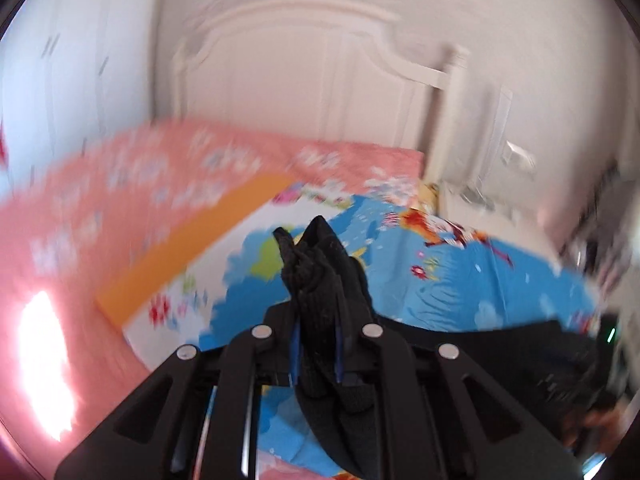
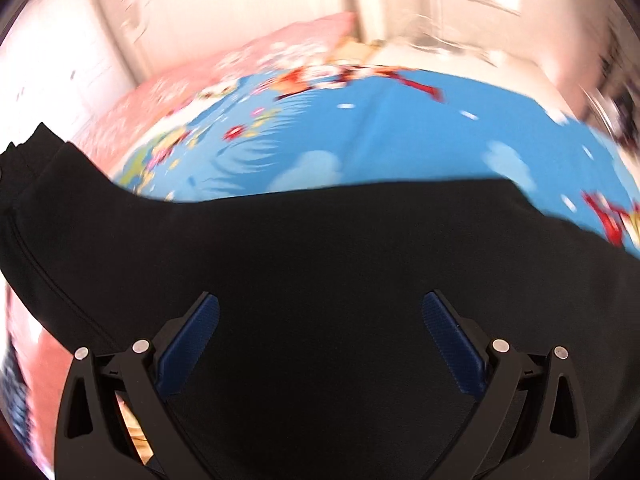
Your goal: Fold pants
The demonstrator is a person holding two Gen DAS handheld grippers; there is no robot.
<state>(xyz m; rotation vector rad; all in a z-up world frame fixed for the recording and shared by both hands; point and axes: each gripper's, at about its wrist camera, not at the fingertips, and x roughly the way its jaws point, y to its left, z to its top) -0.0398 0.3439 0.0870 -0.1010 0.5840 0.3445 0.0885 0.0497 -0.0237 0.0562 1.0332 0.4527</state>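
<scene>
Bed (image 1: 80,240): lying under a pink flowered sheet, filling the left of the left wrist view; a white headboard (image 1: 300,72) is standing behind it against the wall.
Cartoon blanket (image 2: 400,132): a blue printed spread is covering the near part of the bed, with an orange band (image 1: 192,248) running along its left edge; its pictures are smearing into blur, so the design is hard to read.
Pants (image 2: 320,260): black fabric is spreading across the blanket and filling the lower half of the right wrist view; one end is rising toward the upper left of that view, where it is bunching, off the blanket.
Left gripper (image 1: 318,308): its jaws are standing nearly together, pinching a gathered wad of the black pants between the blue pads (image 1: 295,344); cloth is poking out past the fingertips and hanging down below them.
Right gripper (image 2: 320,308): its fingers are standing wide apart over the flat black fabric, and nothing is caught between the blue pads (image 2: 192,344); whether the tips are touching the cloth is probably not decidable here.
</scene>
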